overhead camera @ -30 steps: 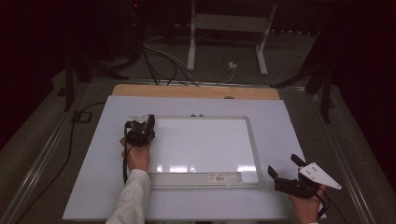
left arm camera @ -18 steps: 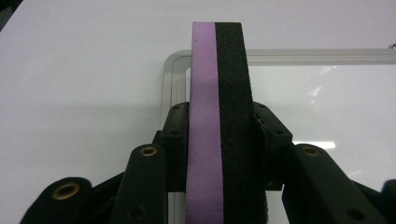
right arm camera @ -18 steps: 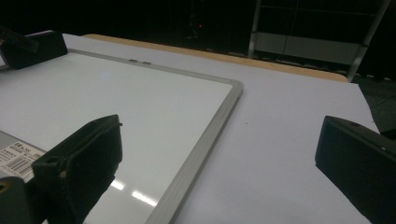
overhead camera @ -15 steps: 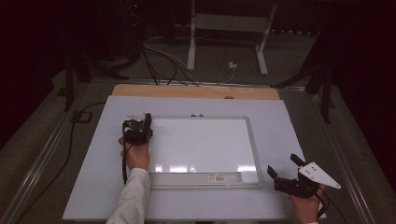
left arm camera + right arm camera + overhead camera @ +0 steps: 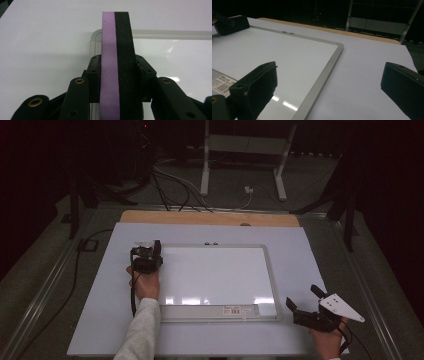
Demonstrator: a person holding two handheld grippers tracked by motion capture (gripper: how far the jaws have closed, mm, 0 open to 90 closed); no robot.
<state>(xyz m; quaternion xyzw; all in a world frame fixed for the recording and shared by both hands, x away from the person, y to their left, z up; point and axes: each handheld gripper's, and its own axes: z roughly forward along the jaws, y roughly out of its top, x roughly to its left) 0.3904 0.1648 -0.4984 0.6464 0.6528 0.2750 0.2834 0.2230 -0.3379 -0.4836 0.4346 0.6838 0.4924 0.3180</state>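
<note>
A white dry-erase board (image 5: 215, 275) with a grey frame lies flat on the white tabletop (image 5: 100, 320). My left gripper (image 5: 146, 256) rests at the board's upper left corner, shut on a board eraser (image 5: 116, 62), a block with a purple side and a black foam side that stands up between the jaws. In the left gripper view the frame's corner (image 5: 94, 35) lies just beyond the eraser. My right gripper (image 5: 303, 297) is held off the board's lower right corner, jaws wide open with nothing between them. In the right gripper view (image 5: 330, 75) the board's right edge (image 5: 329, 65) runs between the jaws.
A barcode label (image 5: 234, 310) sits on the board's lower frame. A wooden strip (image 5: 210, 218) borders the table's far edge. Beyond it are a dark floor with cables (image 5: 175, 185) and a metal stand (image 5: 245, 150). Bare tabletop surrounds the board.
</note>
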